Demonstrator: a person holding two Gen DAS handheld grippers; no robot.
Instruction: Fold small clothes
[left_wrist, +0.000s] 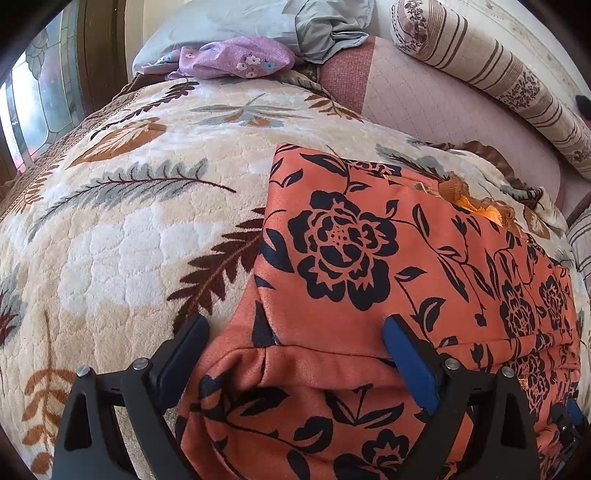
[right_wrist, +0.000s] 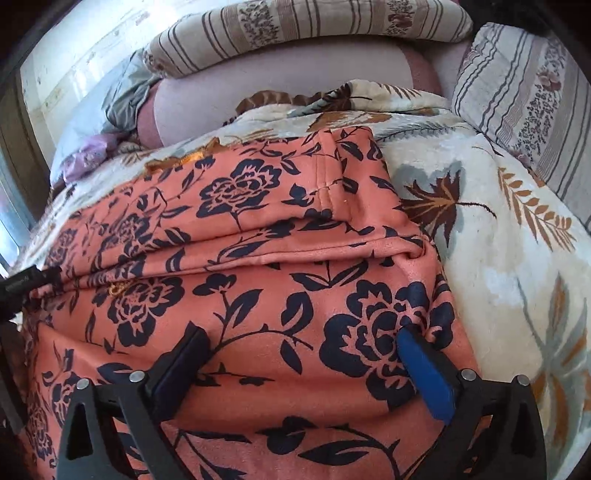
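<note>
Orange garment lies part-folded on the blanket, left gripper and right gripper both spread wide over its near fold, gripping nothing; risk: slick fold slides open or bunches.

One orange floral garment at centre; one purple floral cloth at upper left; one leaf-patterned blanket; two striped pillows; two tongs.
</note>
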